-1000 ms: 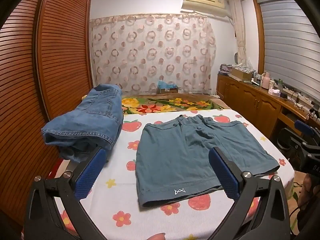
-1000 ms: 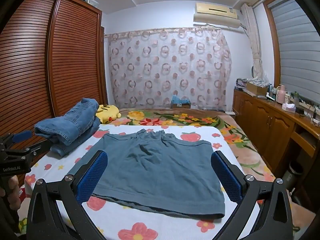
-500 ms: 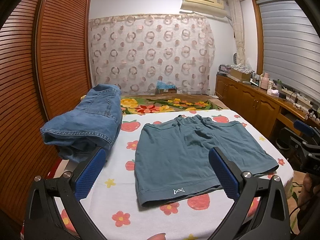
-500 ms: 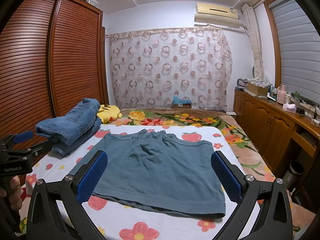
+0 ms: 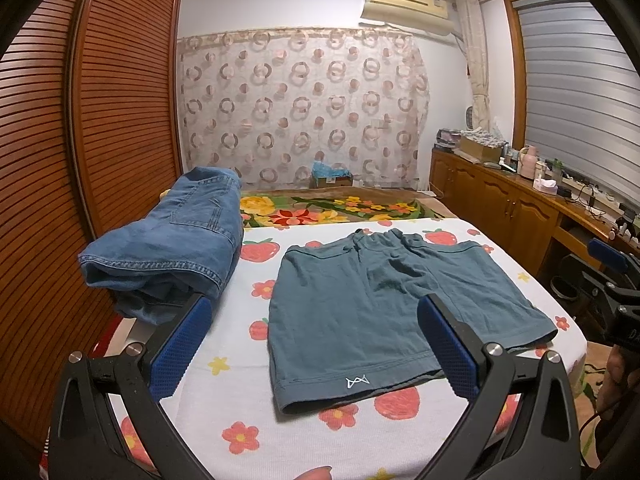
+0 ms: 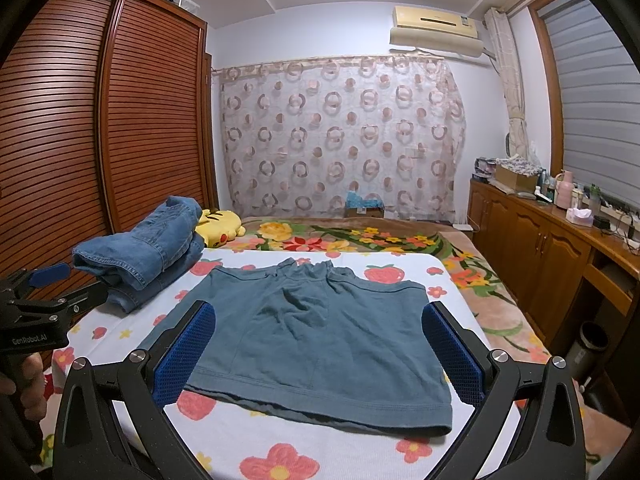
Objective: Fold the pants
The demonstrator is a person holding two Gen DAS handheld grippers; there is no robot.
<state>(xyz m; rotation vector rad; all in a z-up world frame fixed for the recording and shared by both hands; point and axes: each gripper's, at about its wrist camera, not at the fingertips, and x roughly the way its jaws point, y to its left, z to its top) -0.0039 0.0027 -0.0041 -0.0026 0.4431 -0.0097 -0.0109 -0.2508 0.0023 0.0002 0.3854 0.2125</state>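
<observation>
A pair of teal shorts lies spread flat on the flowered bed sheet, waistband at the far end and leg hems toward me; a small white logo marks the near left hem. The shorts also show in the right wrist view. My left gripper is open and empty, held above the near left hem. My right gripper is open and empty, held above the near right leg. Each gripper appears at the edge of the other's view.
A stack of folded blue jeans sits on the bed's left side beside the wooden wardrobe. A yellow plush toy lies behind the jeans. A wooden counter with clutter runs along the right wall.
Both views have shifted only slightly; the shorts lie as before and both grippers stay open.
</observation>
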